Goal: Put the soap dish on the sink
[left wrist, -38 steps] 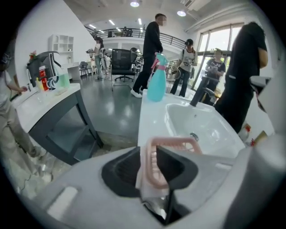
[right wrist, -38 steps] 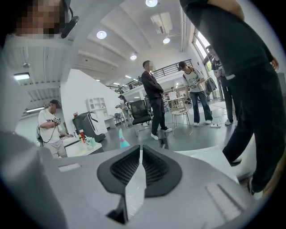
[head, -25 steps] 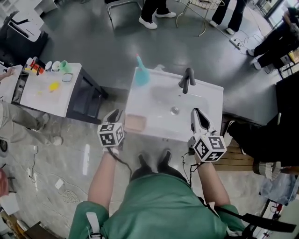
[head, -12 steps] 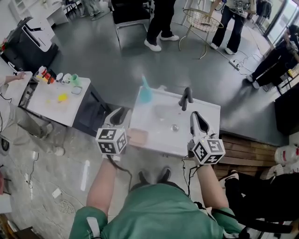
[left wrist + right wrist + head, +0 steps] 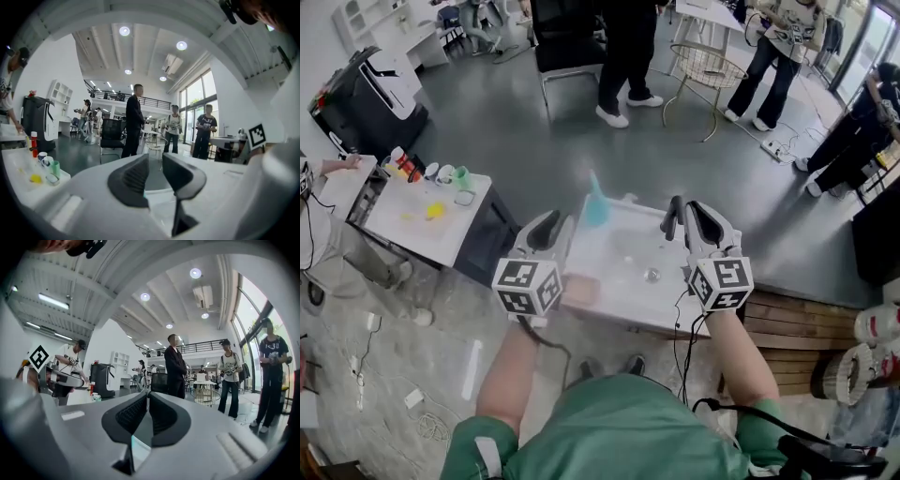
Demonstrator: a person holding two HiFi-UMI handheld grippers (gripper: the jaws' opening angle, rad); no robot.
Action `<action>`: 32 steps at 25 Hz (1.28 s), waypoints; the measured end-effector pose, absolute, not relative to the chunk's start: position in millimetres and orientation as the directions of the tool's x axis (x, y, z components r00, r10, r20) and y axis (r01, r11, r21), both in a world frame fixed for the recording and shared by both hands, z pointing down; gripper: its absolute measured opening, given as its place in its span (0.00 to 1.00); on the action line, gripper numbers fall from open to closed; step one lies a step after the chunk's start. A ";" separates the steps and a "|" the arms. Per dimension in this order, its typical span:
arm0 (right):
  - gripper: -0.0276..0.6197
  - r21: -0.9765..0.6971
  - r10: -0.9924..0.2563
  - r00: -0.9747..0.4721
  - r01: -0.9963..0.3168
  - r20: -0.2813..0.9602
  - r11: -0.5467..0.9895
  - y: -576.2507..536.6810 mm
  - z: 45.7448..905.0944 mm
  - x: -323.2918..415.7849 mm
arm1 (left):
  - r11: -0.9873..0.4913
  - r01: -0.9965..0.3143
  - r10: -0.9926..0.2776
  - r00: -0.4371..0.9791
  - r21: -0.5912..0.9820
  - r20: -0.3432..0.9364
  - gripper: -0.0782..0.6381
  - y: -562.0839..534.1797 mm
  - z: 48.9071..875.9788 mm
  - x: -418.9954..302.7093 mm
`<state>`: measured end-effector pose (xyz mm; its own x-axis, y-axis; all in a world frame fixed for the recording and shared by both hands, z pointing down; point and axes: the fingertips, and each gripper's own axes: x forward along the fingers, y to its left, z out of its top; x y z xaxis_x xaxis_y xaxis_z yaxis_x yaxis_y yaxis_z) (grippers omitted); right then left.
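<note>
The white sink (image 5: 623, 281) stands in front of me, with a dark faucet (image 5: 674, 214) at its back. A pinkish soap dish (image 5: 579, 290) lies on the sink's front left corner, free of both grippers. My left gripper (image 5: 550, 227) is lifted over the sink's left edge; its jaws stand narrowly open (image 5: 155, 168) with nothing between them, and they point out into the room. My right gripper (image 5: 700, 216) is raised near the faucet, its jaws shut and empty (image 5: 148, 404). Neither gripper view shows the dish.
A blue brush (image 5: 594, 204) stands at the sink's back left. A white side table (image 5: 417, 216) with cups and bottles is to the left, next to a black machine (image 5: 375, 94). Several people stand beyond the sink, by a wire chair (image 5: 705, 67). A wooden platform (image 5: 783, 328) lies at right.
Both grippers have lifted off the sink's front edge and tilted up toward the room. The soap dish has stayed on the sink's front left corner.
</note>
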<state>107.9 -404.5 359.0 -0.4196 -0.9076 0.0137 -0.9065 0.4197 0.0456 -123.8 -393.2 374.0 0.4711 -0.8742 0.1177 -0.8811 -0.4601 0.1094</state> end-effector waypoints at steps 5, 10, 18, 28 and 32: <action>0.07 0.004 -0.897 -0.441 -0.897 -0.002 0.441 -418.5 344.7 102.2 | -0.440 -0.891 -0.888 0.450 0.114 0.091 0.22 -397.9 361.0 -124.5; 0.07 -0.049 -0.891 -0.454 -0.889 -0.020 0.455 -412.8 346.9 88.4 | -0.442 -0.890 -0.890 0.451 0.113 0.068 0.22 -396.8 352.9 -121.1; 0.07 -0.021 -0.892 -0.452 -0.891 -0.014 0.453 -411.7 356.0 87.3 | -0.438 -0.895 -0.894 0.444 0.083 0.060 0.22 -400.4 351.6 -120.8; 0.07 -0.028 -0.882 -0.470 -0.882 -0.028 0.471 -402.0 348.0 88.9 | -0.441 -0.892 -0.892 0.448 0.099 0.064 0.22 -392.1 352.3 -116.5; 0.07 -0.036 -0.880 -0.474 -0.879 -0.030 0.475 -398.7 345.4 90.3 | -0.436 -0.894 -0.894 0.444 0.100 0.068 0.22 -388.4 350.7 -116.5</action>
